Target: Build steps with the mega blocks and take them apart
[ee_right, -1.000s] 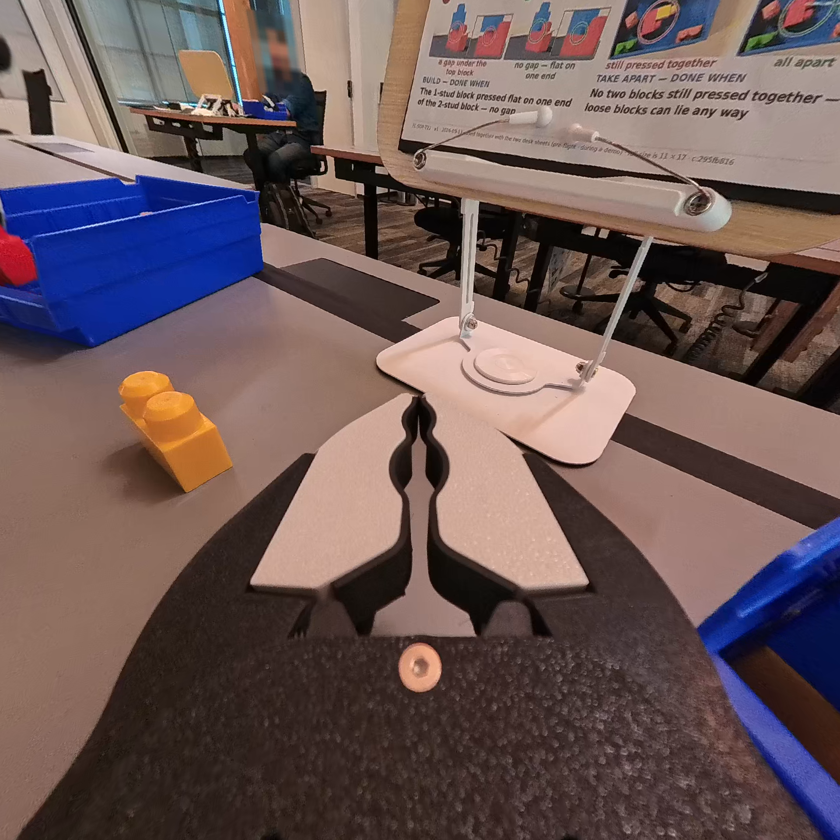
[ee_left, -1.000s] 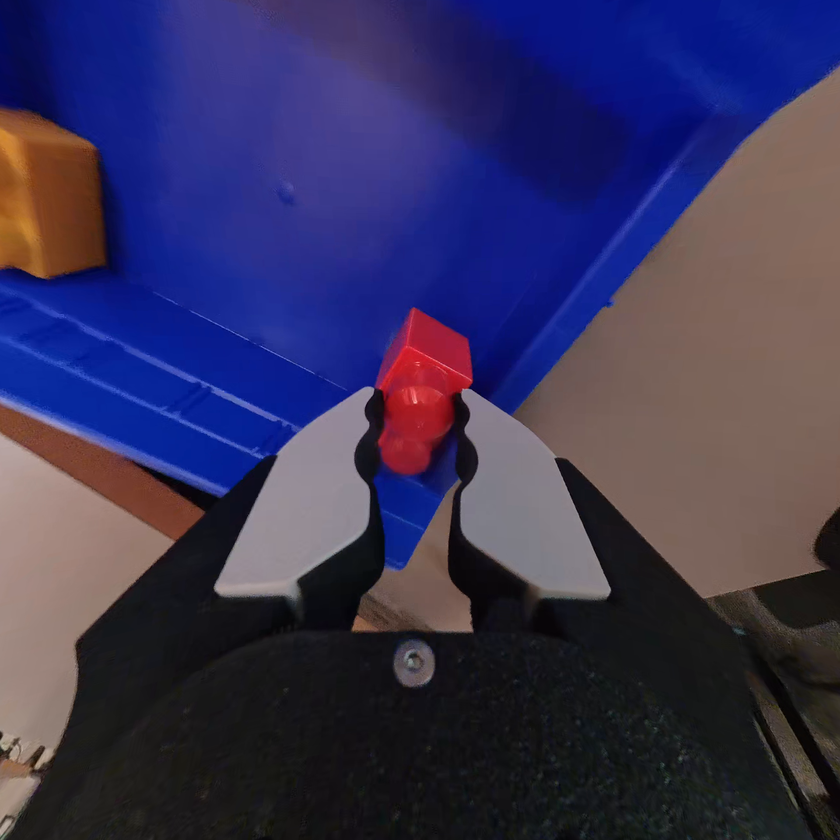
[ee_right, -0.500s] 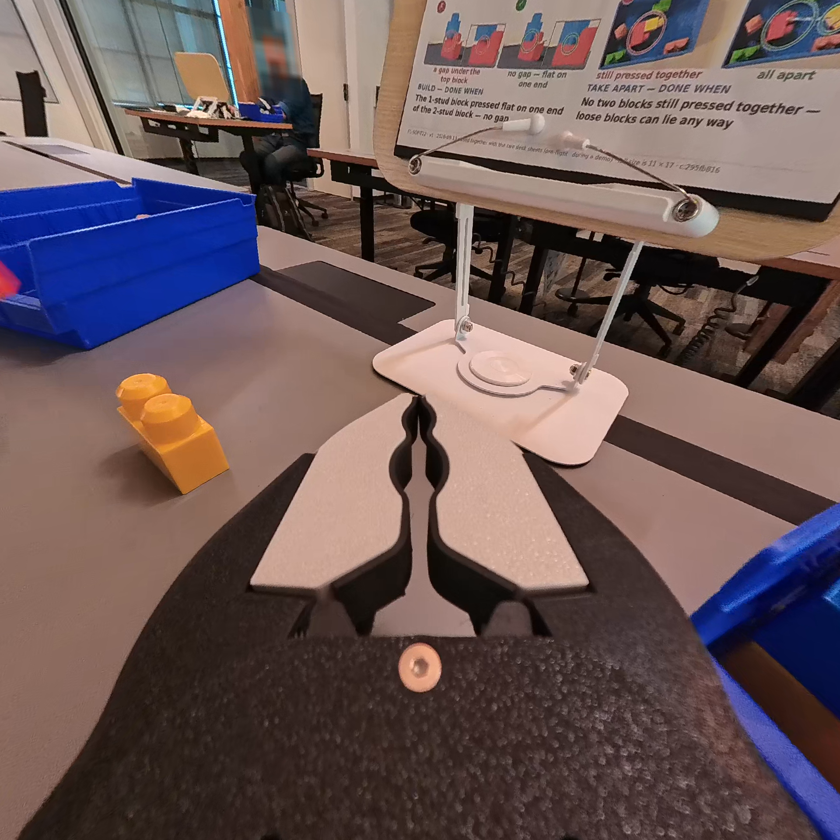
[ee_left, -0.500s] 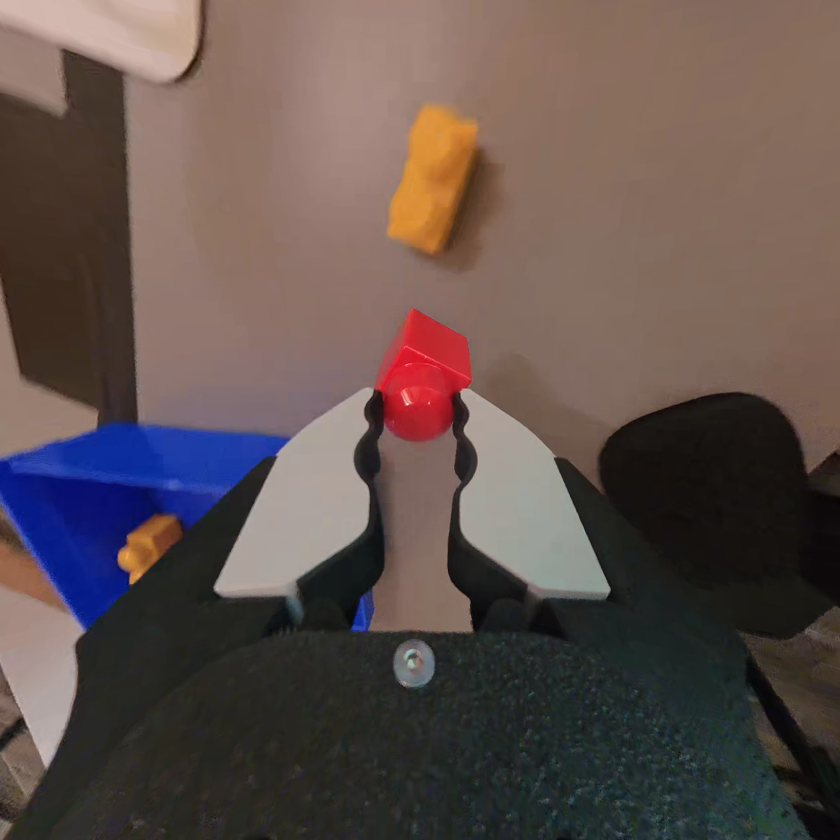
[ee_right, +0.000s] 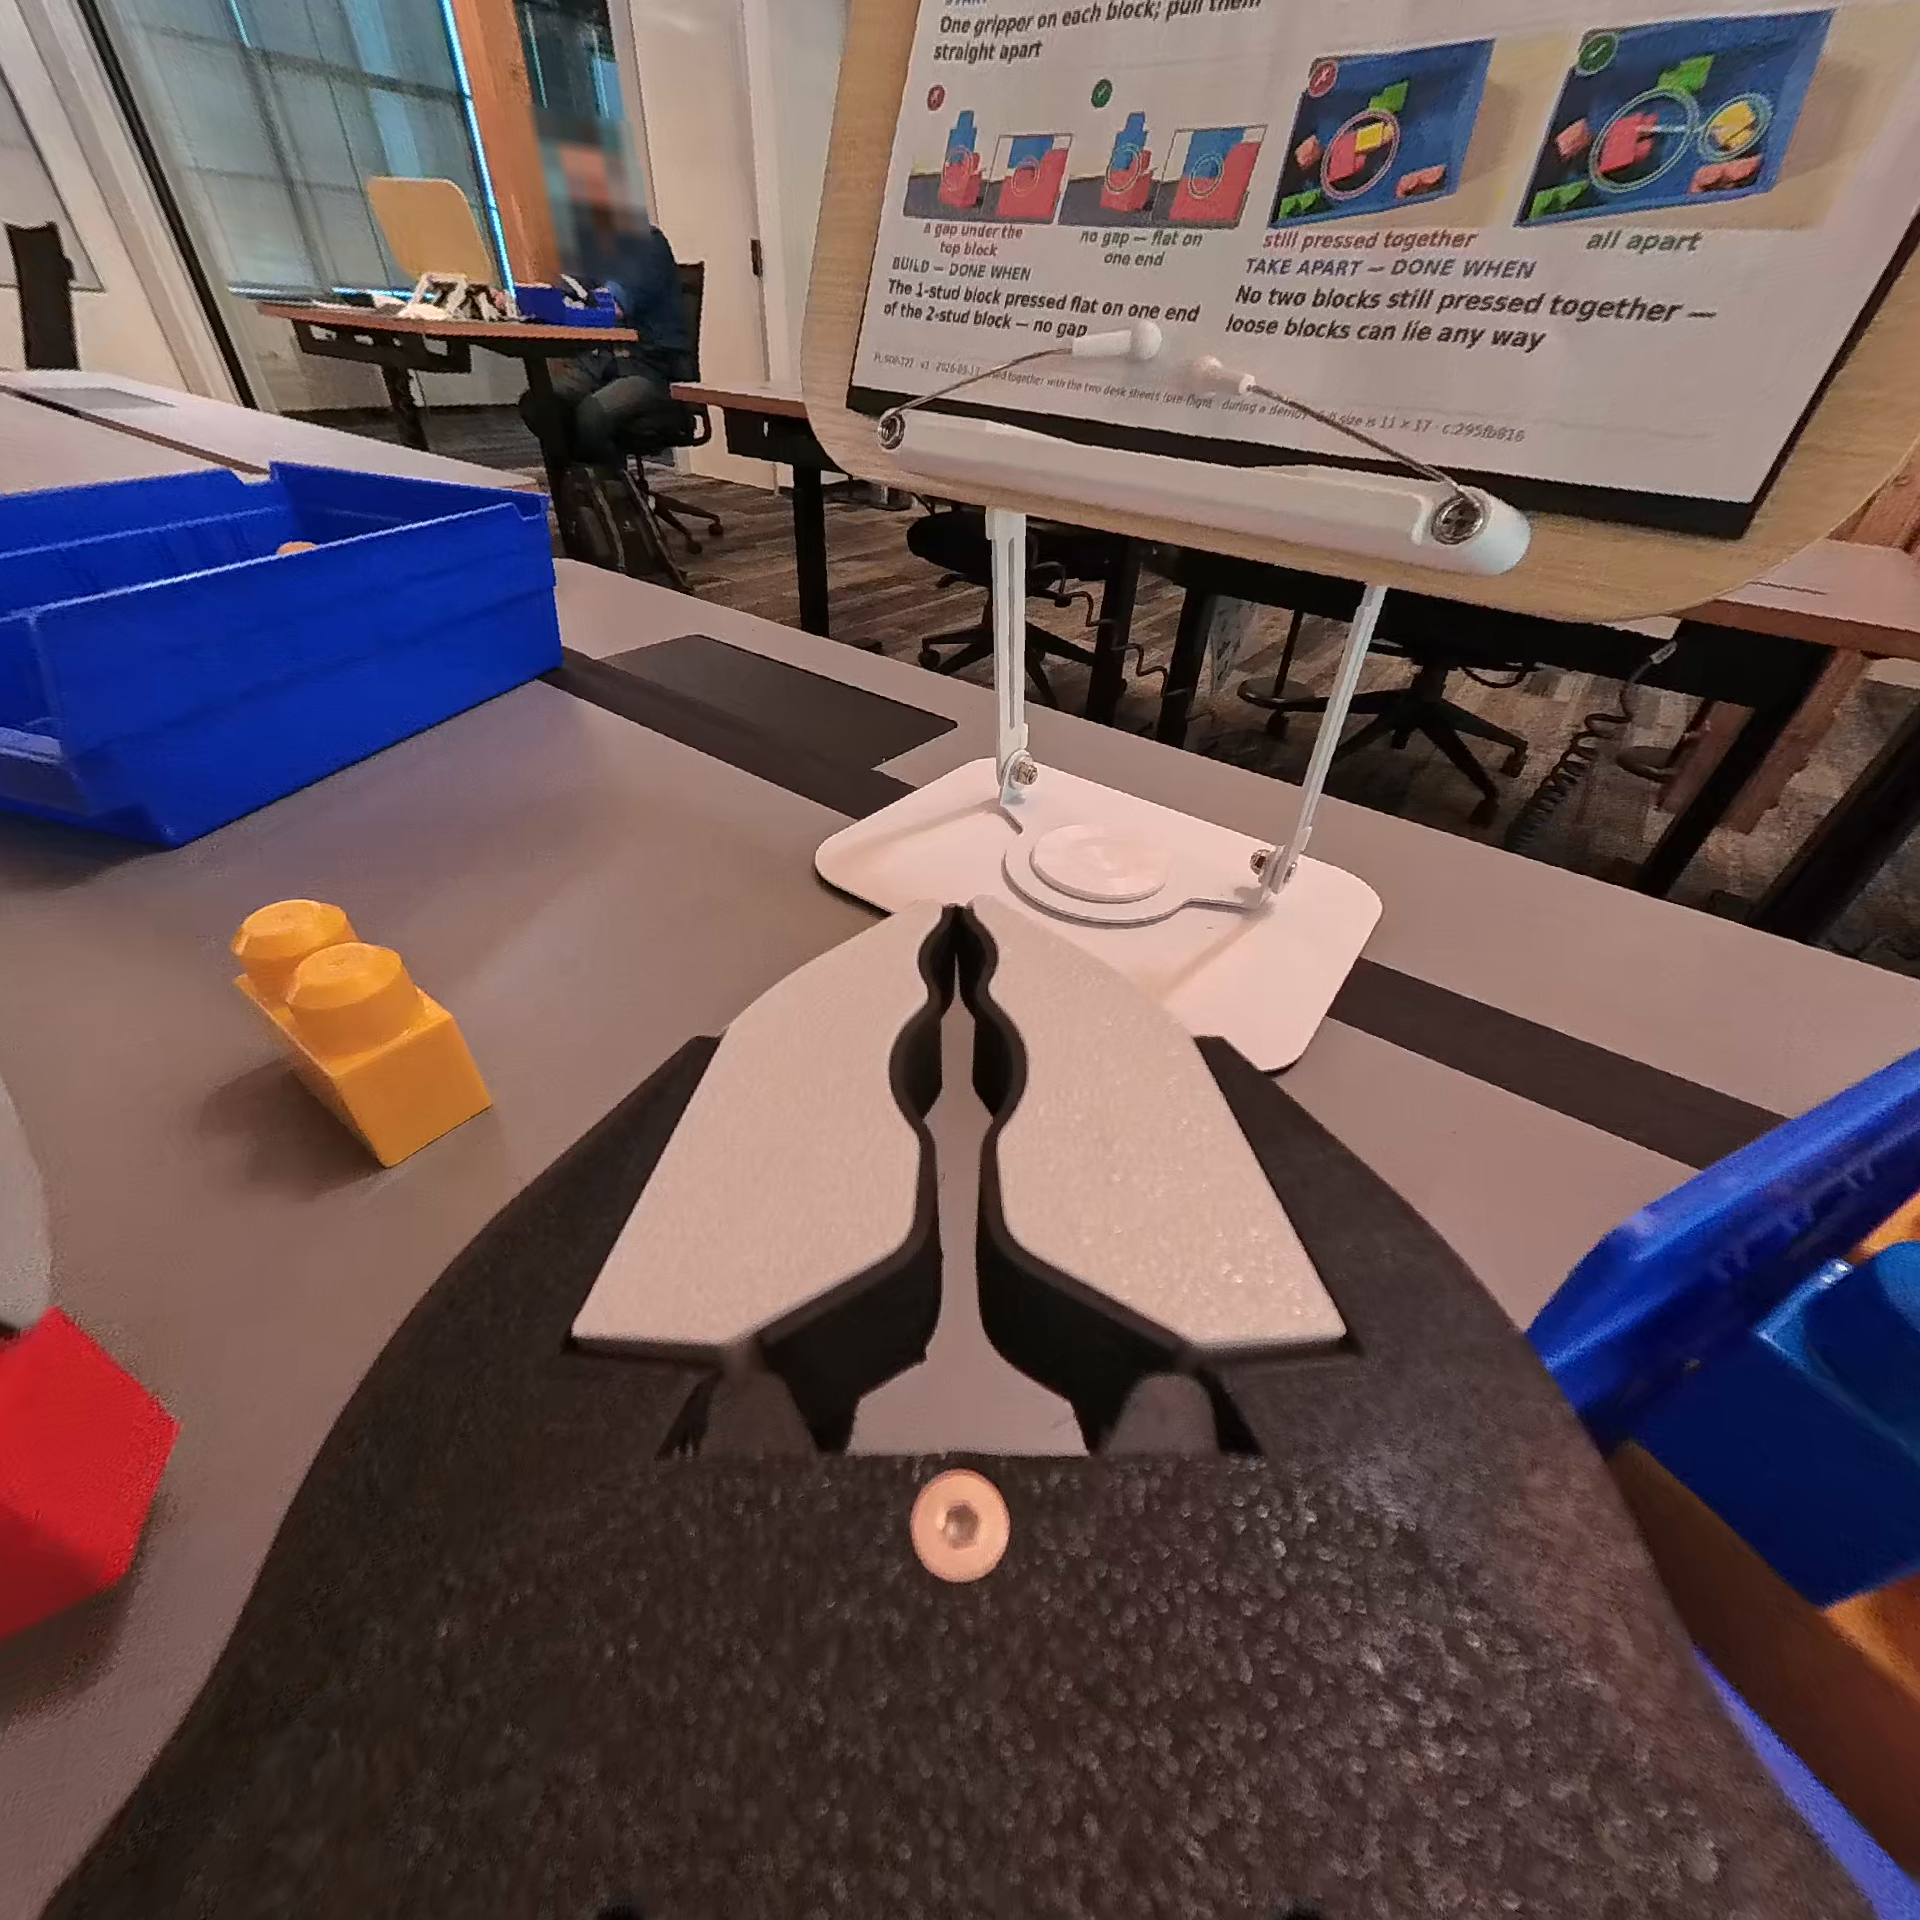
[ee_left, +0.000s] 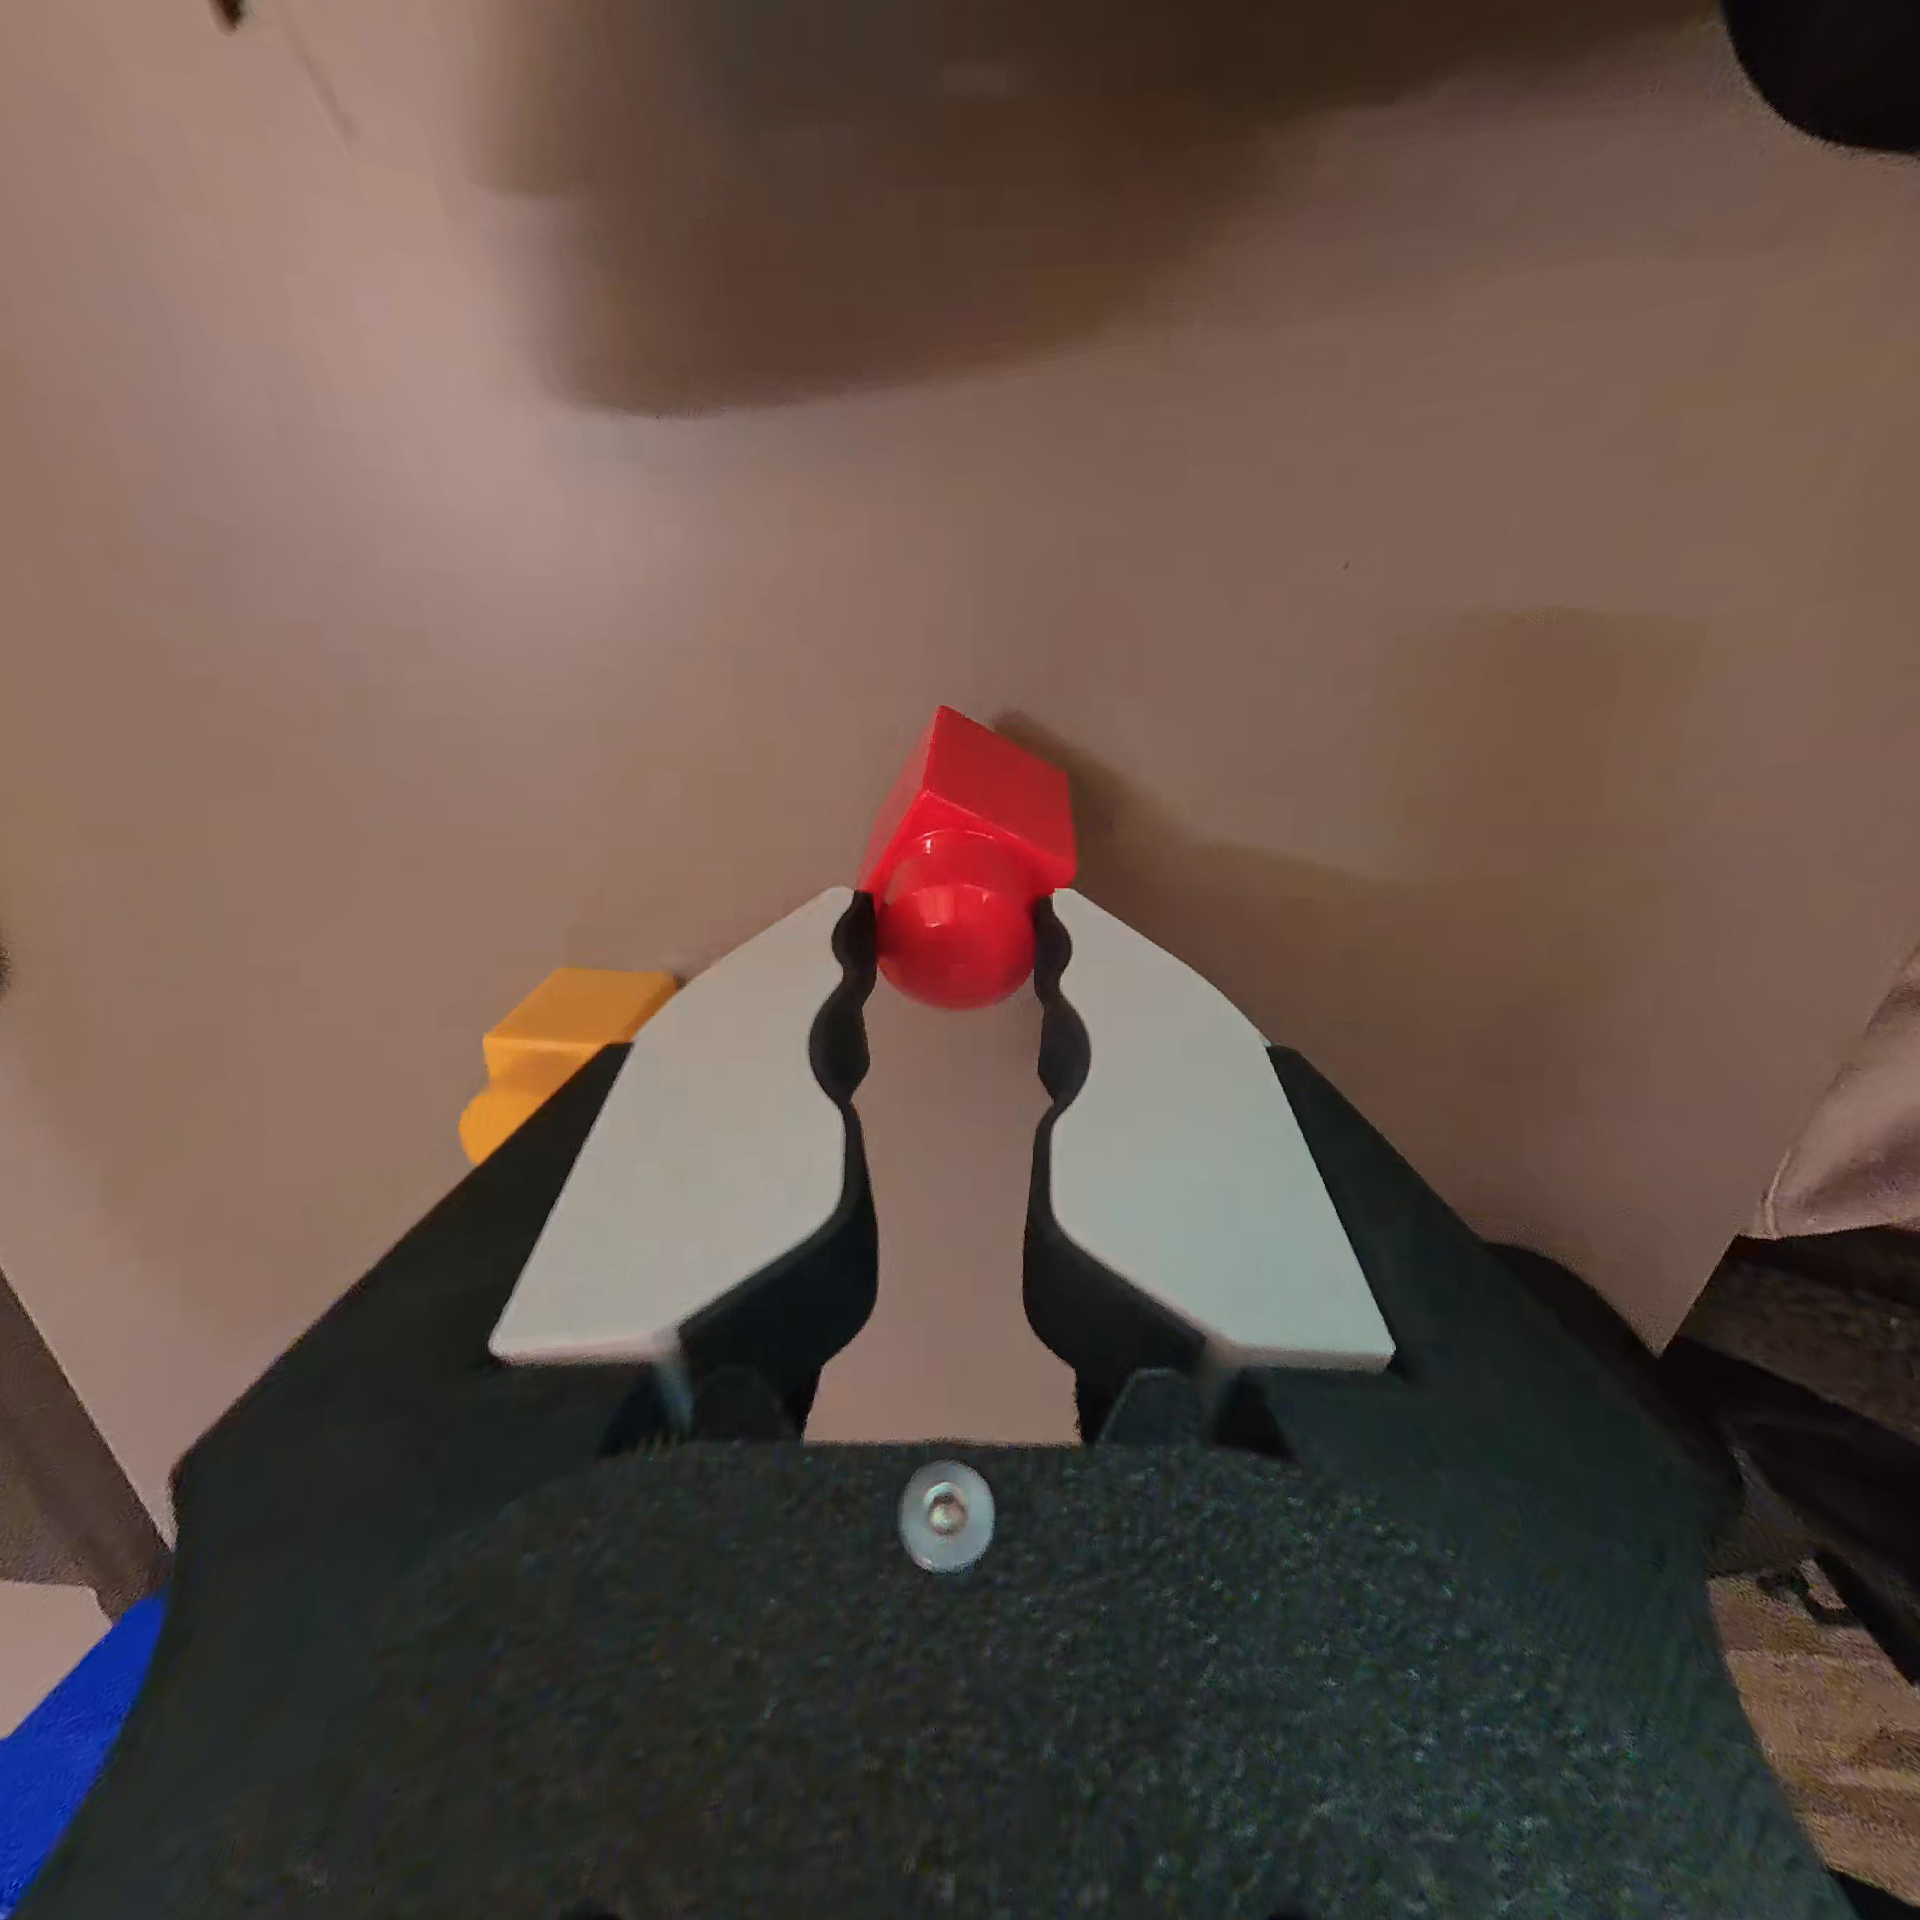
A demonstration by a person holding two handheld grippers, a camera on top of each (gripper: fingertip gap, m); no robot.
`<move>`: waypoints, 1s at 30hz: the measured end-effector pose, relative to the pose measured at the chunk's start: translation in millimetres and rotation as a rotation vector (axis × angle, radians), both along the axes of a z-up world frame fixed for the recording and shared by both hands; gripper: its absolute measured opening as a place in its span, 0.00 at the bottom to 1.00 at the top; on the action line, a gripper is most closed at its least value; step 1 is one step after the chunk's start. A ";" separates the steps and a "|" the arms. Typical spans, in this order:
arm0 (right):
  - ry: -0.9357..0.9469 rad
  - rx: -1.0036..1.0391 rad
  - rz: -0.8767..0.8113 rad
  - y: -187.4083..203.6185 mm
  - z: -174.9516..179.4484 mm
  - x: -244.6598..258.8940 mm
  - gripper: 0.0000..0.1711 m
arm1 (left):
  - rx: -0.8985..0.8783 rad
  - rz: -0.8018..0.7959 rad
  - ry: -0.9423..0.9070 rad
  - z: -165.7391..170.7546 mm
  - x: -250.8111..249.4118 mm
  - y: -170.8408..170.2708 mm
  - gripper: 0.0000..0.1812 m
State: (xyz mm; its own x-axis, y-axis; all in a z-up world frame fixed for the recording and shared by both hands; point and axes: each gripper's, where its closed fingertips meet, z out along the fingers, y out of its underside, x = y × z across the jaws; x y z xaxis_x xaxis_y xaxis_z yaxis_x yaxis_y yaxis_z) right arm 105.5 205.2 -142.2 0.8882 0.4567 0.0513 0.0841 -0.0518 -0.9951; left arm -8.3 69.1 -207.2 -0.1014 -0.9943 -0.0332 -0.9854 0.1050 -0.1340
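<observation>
My left gripper (ee_left: 948, 914) is shut on the stud of a red one-stud block (ee_left: 977, 831) and holds it close above the grey table. The red block also shows at the left edge of the right wrist view (ee_right: 62, 1455). A yellow two-stud block (ee_right: 353, 1023) stands on the table with its studs up; in the left wrist view it (ee_left: 561, 1039) lies just left of my left fingers, partly hidden by them. My right gripper (ee_right: 954, 920) is shut and empty, low over the table to the right of the yellow block.
A blue bin (ee_right: 260, 634) stands at the far left of the table. A second blue bin (ee_right: 1745, 1320) sits at the right edge. A white stand (ee_right: 1101, 883) holding an instruction board (ee_right: 1351, 260) is straight ahead. A person sits at a far desk. Across from one pair of fingers to the other is roughly 20 cm.
My left gripper has carried the red block out of the blue bin and down to the table, ending beside the yellow block. My right gripper has stayed shut and barely moved.
</observation>
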 end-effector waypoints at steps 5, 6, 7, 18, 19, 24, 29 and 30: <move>0.005 0.000 -0.004 0.6 0.9 2.0 0.00 | 0.004 -0.018 -0.001 -11.6 14.7 -2.9 0.16; 0.006 0.000 -0.005 0.6 0.9 2.0 0.00 | 0.008 -0.022 -0.004 -14.5 16.3 -2.1 0.16; 0.005 0.000 -0.004 0.7 0.8 2.0 0.00 | 0.012 -0.019 -0.024 -15.9 19.6 -1.2 0.16; -0.008 -0.005 0.001 0.8 -1.6 -0.2 0.00 | 0.079 0.112 -0.417 43.2 10.7 37.5 0.24; -0.011 -0.005 0.003 0.6 -2.2 -0.8 0.00 | 0.099 0.142 -0.433 46.0 2.8 46.3 0.24; -0.020 -0.011 0.011 0.5 -4.5 -3.6 0.00 | 0.159 0.194 -0.336 30.4 -40.6 80.9 0.29; -0.024 -0.005 0.012 0.3 -3.4 -3.6 0.00 | 0.157 0.132 -0.104 -5.5 -67.7 98.6 0.33; -0.024 -0.003 0.012 0.3 -3.0 -3.3 0.00 | 0.153 0.118 -0.066 -11.7 -69.5 100.6 0.34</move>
State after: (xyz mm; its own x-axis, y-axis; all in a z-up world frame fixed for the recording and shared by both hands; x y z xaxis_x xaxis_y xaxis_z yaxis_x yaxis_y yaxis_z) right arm 102.2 205.5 -145.3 0.8812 0.4673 0.0709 0.1086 -0.0541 -0.9926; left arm -77.8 169.7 -219.0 0.0227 -0.9821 -0.1871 -0.9817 0.0134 -0.1898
